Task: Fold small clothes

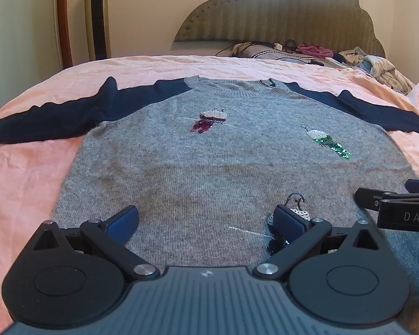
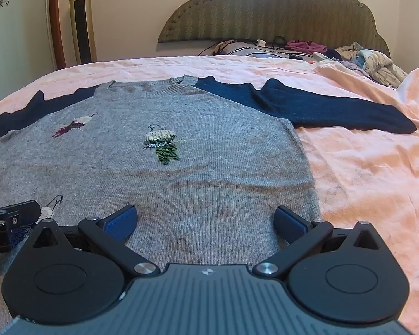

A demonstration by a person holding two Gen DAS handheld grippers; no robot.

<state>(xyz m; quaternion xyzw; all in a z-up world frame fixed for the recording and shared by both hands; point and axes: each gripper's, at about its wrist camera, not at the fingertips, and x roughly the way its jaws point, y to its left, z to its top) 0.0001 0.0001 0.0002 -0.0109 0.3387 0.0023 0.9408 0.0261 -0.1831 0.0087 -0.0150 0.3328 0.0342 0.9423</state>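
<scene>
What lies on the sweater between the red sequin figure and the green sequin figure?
Nothing: only plain grey knit of the sweater lies between the red sequin figure and the green sequin figure. Both wrist views show that.

A pink-sheeted bed [image 2: 363, 167] with scalloped green headboard [image 2: 279, 11] stands against cream walls [image 1: 142, 8].

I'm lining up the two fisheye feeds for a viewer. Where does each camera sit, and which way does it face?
Left wrist: on the left gripper, facing the headboard over the sweater's left half; its open fingers show.
Right wrist: on the right gripper, same heading, over the sweater's right half; its open fingers show.
Shared: sweater, pink bedspread, green sequin motif, each other's gripper edge.
</scene>
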